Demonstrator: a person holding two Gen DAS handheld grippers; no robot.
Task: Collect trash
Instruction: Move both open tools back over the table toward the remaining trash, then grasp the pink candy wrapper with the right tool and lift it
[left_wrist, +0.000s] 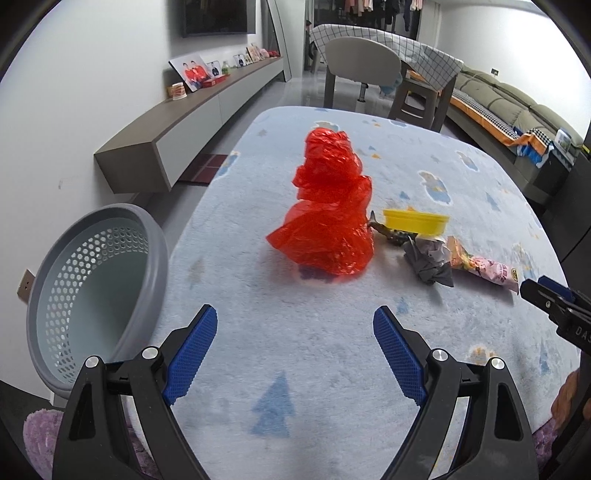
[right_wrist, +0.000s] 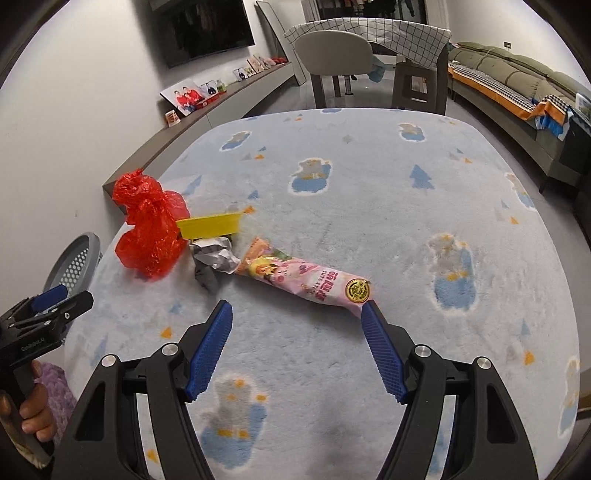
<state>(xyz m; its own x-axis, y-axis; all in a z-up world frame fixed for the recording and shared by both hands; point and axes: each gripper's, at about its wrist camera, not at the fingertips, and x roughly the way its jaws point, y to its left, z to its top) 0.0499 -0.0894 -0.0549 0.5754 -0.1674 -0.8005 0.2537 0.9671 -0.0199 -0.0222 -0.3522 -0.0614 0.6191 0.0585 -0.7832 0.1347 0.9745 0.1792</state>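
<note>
Off to the left of my left fingers (left_wrist: 295, 350) sat the grey basket (left_wrist: 92, 295), tipped with its mouth toward me, at the rug's (left_wrist: 332, 369) edge. Those 2 fingers stood wide apart with nothing between them. Straight ahead of them, well apart, the red plastic bag (left_wrist: 328, 206) stood in a crumpled heap. I judged it very light, soft and slippery; a pinch on a bunched fold near its top seemed the safest hold, since the film would collapse.

Right of the bag lay a yellow tub (left_wrist: 415, 220), a crumpled grey paper (left_wrist: 430, 260) and a pink snack wrapper (right_wrist: 306, 277).

My right fingers (right_wrist: 297, 350) were also spread, holding nothing, and the right fingertip sat just beside the wrapper's near end. It looked light, thin and slick, probably crinkly. I reckoned gripping across its narrow width near that end would suit. The paper ball looked springy and easy to squeeze anywhere.
</note>
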